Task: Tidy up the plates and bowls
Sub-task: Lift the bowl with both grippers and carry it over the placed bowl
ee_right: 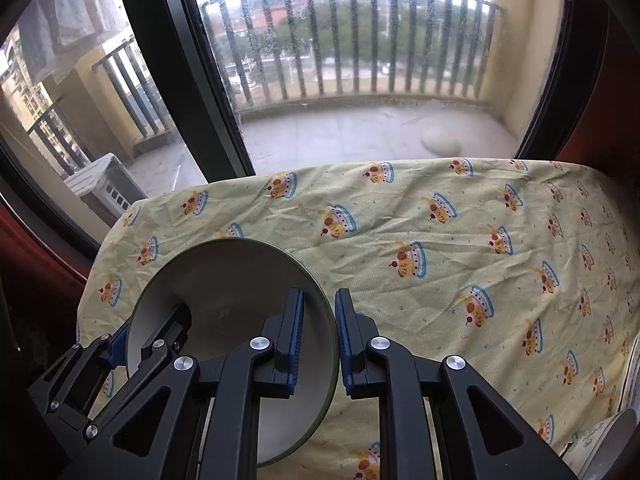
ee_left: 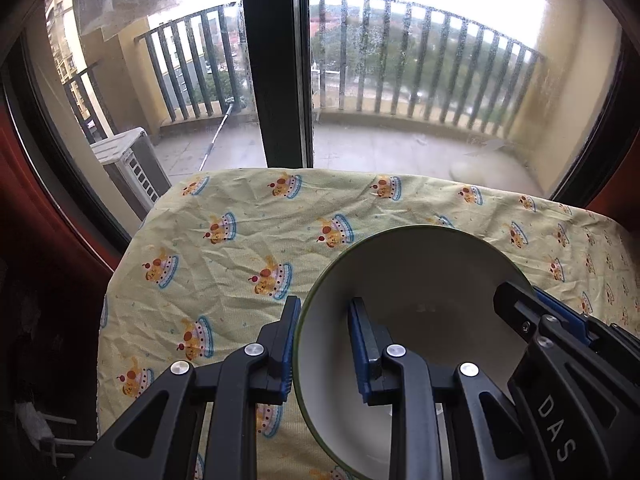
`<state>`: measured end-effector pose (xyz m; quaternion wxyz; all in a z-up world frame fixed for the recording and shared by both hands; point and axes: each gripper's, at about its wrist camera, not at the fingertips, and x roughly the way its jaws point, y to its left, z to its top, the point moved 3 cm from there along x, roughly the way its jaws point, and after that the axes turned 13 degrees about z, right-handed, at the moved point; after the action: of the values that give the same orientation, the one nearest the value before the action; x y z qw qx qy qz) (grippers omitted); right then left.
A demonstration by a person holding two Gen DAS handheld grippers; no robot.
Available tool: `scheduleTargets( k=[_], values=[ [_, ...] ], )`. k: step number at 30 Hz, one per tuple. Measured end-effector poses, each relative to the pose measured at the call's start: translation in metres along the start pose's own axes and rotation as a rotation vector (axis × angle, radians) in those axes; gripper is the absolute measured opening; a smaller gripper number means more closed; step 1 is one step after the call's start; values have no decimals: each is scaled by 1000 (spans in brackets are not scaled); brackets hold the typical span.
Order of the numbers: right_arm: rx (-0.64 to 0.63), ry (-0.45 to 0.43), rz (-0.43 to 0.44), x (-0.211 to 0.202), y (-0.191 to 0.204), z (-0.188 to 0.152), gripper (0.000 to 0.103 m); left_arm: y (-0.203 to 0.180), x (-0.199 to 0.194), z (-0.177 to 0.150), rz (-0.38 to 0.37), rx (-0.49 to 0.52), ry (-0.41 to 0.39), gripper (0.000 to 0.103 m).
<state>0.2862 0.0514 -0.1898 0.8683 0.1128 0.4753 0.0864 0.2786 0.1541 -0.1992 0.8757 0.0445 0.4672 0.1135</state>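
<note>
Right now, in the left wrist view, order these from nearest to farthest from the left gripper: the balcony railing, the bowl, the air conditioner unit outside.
1. bowl: its rim sits clamped in the jaws of the left gripper.
2. air conditioner unit: outside the glass, at left.
3. balcony railing: at the balcony's far edge.

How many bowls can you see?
1 for sure: a white bowl with a green rim, gripped on opposite edges by the left hand-held gripper and right hand-held gripper, above the yellow cloth. More could be hidden out of view.
</note>
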Motion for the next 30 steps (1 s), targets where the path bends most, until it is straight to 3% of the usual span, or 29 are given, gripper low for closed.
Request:
scheduleTargets(
  k=[30],
  values=[
    [-15, -73, 24, -153, -110, -37, 20, -105, -143, -53, 11, -7, -79, 22]
  ],
)
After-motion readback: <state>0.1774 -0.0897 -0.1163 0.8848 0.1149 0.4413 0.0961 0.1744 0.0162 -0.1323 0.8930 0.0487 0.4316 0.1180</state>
